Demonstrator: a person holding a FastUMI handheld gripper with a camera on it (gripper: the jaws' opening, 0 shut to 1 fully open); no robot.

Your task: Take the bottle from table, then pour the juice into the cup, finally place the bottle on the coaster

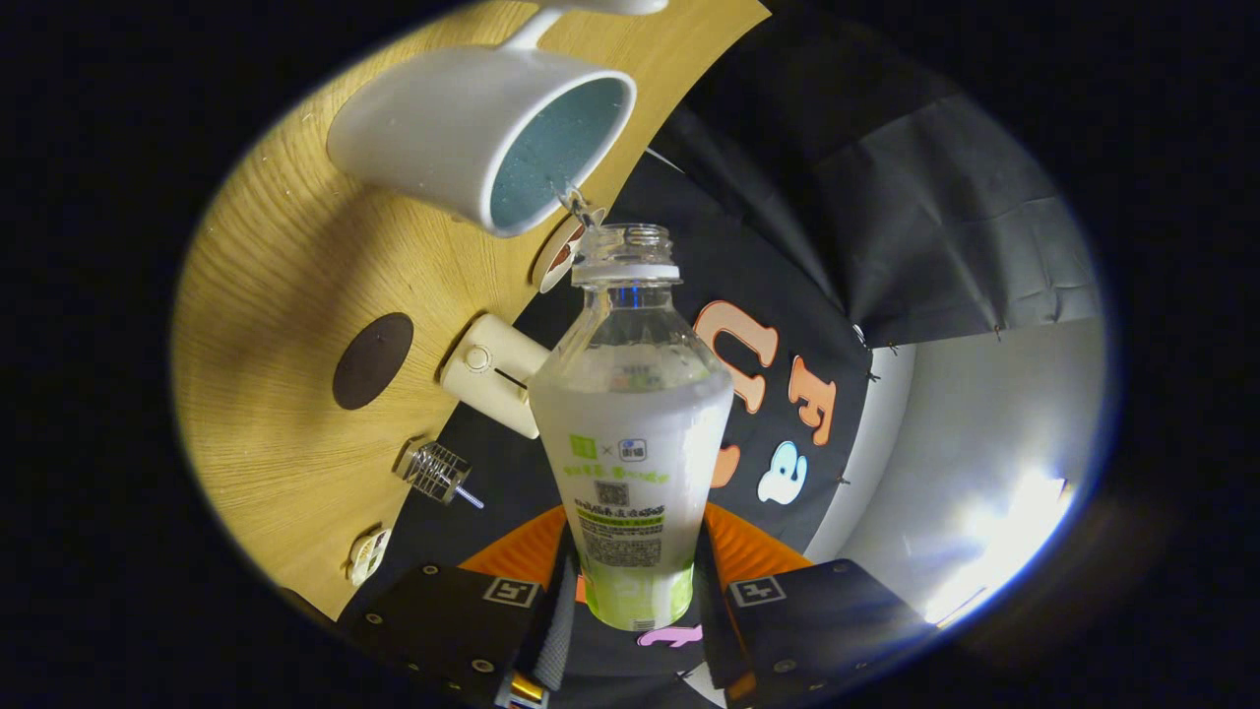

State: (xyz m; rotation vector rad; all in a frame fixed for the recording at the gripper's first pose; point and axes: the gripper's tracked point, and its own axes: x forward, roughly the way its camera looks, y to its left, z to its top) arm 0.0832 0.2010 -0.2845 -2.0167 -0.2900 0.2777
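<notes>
Between my two fingers [630, 601] sits the bottle [630, 433], clamped at its lower body, one finger pressing on each side of the label. I judge this to be the pouring step: the bottle is tipped hard over, its open neck just at the rim of the cup [472, 128], and a thin thread of liquid seems to be crossing from mouth to cup — though it is small and hard to be sure of.

My bottle is clear plastic, ribbed at the neck, frosted where the pale juice clouds it, with a white-and-green wrap below. That cup is smooth white ceramic with a handle and a blue-green speckled inside, standing on the grained wooden table [276, 325].

Beyond the cup's far side lies a dark round flat disc [372, 360] — the coaster, I take it. Next I must bring the bottle back upright without dripping, carry it past the cup, and set its base squarely on that disc before letting go.
</notes>
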